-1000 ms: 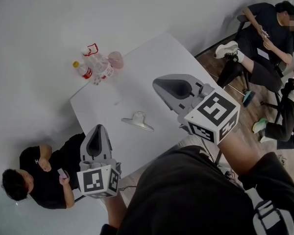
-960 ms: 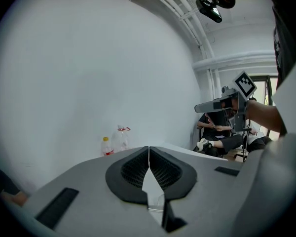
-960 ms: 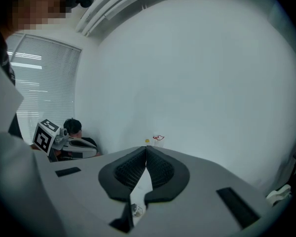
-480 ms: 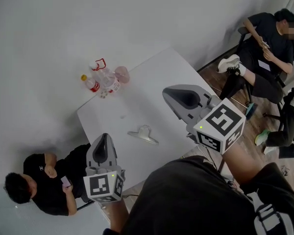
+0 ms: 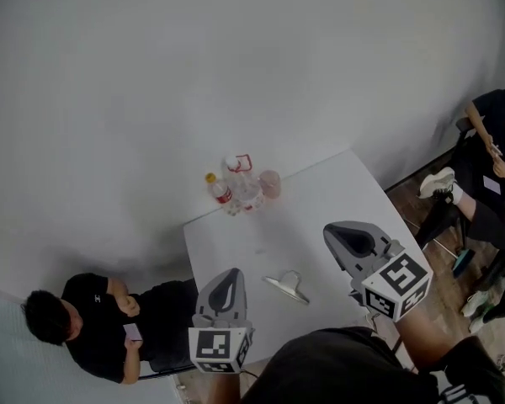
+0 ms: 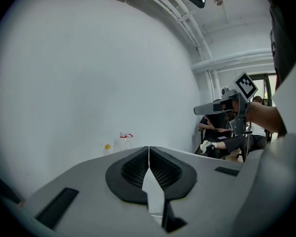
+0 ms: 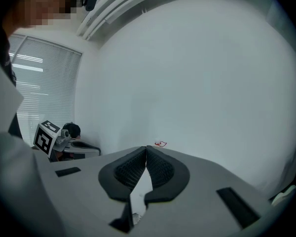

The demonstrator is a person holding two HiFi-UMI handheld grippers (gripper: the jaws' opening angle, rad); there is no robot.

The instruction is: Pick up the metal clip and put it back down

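White tabletop [image 5: 320, 200] against a plain grey wall, seen from above. A metal clip [image 5: 287, 286] lies flat close to the tabletop's near edge, between the left gripper [image 5: 227, 278] and the right gripper [image 5: 347, 236], touching neither. Both grippers are clenched on nothing. Bottles [image 5: 236, 190] stand at the far edge. This fits a clip waiting to be lifted or one already set back. In any grasp, the low, smooth clip could skid off the pads toward the near edge.
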